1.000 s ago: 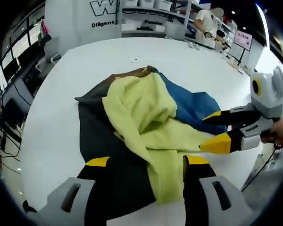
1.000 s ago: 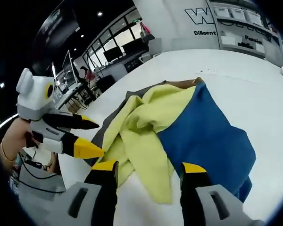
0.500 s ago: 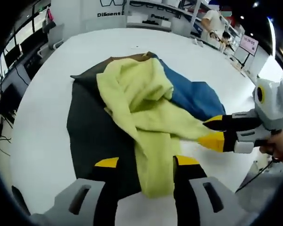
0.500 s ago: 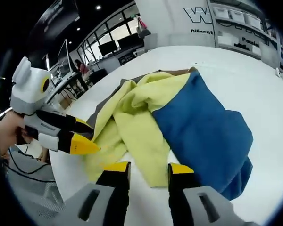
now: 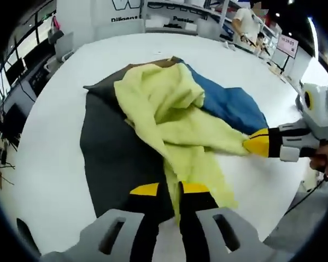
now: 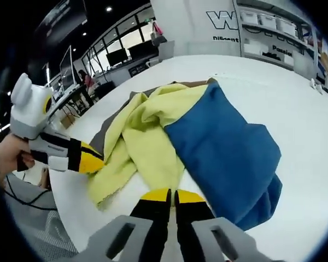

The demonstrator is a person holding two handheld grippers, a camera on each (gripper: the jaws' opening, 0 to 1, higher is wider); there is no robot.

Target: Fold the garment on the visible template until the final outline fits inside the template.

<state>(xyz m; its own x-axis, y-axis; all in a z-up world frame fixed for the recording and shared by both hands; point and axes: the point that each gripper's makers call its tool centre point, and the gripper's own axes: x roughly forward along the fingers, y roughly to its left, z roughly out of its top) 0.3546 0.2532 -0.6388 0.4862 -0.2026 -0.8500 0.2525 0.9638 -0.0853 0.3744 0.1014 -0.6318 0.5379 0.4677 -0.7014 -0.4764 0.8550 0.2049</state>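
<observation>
A yellow and blue garment (image 5: pixel 169 117) lies bunched on a dark grey template mat (image 5: pixel 109 147) on the white table. My left gripper (image 5: pixel 172 189) is shut on a yellow flap of the garment at its near end. From the right, my right gripper (image 5: pixel 250 144) is shut on another yellow tip, pulled out to the side. In the right gripper view the garment (image 6: pixel 218 147) shows its blue half nearest, the right gripper (image 6: pixel 173 195) is shut on the yellow edge, and the left gripper (image 6: pixel 93 162) pinches yellow cloth at the left. The mat (image 6: pixel 101 136) peeks out behind.
The white table (image 5: pixel 49 125) stretches wide around the mat, with its edge near my jaws. Shelves and a lettered wall (image 5: pixel 153 16) stand behind it, with people (image 5: pixel 246 22) at the far right. Desks with monitors (image 6: pixel 112 57) line the left side.
Both grippers were open over the yellow cloth; both have now shut on it. The right gripper's yellow tip is drawn out toward the side.
</observation>
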